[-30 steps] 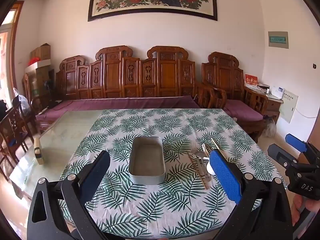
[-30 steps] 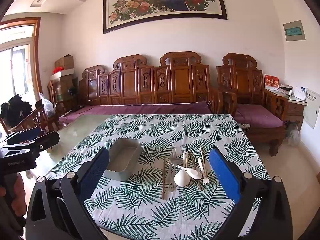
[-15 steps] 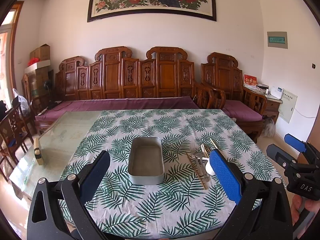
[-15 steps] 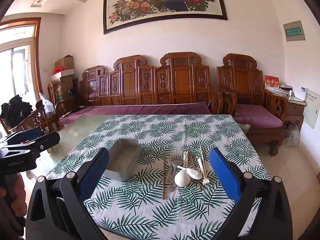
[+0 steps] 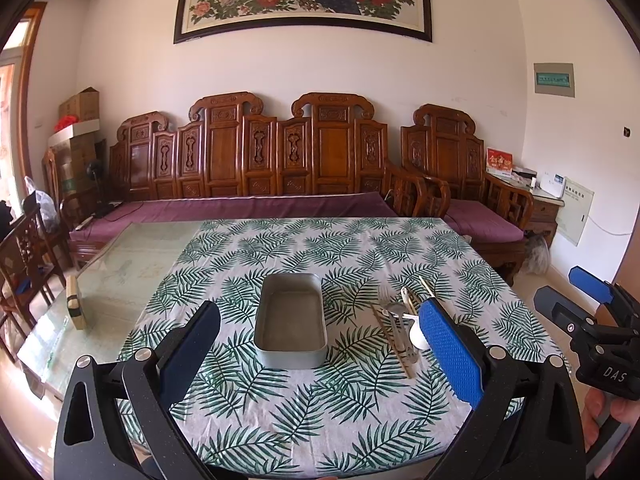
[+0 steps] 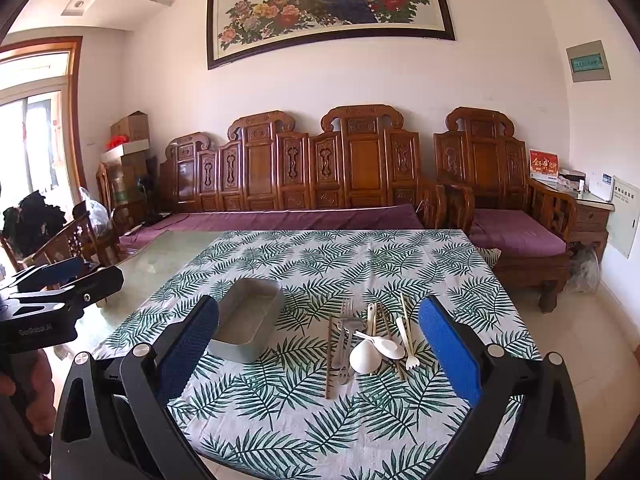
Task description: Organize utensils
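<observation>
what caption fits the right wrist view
Open right gripper hovers before a utensil pile beside an empty metal tin.

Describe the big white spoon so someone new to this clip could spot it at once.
On the leaf-print tablecloth, right of the grey metal tin, lies a loose pile of utensils. The big white spoon lies at the pile's near side, bowl toward the camera. Its round bowl is the widest in the pile, wider than the smaller white spoon crossing it.
</observation>
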{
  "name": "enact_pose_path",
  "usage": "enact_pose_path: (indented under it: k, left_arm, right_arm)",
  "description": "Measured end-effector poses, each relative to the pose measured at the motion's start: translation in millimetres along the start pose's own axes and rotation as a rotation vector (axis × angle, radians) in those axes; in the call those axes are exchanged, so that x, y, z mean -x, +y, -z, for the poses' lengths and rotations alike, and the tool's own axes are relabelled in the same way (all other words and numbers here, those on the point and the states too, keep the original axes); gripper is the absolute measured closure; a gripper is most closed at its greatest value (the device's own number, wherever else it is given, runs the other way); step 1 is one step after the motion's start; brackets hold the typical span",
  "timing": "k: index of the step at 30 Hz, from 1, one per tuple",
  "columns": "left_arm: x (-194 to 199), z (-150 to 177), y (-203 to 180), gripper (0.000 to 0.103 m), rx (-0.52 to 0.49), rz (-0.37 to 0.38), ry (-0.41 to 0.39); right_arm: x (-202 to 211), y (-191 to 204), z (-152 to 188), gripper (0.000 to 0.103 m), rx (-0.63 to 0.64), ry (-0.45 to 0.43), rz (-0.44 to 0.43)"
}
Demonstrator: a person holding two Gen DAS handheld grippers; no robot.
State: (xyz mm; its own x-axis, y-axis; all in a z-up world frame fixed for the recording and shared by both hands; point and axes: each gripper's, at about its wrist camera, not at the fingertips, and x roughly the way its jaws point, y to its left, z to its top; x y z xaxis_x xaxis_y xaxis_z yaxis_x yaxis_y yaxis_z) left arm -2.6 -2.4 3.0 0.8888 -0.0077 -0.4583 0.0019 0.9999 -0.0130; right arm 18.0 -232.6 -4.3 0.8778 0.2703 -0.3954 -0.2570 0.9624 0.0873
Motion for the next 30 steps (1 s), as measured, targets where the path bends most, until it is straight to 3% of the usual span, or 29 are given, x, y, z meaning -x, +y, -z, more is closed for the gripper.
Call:
enact_pose_path:
  k: [30]
  left_arm:
    - [5.2, -6.2, -8.8, 0.006, -0.006, 0.004, 0.005]
  right_arm:
    - [0.3, -1.1, 0.0, 0.002, -0.002, -0.001, -0.002]
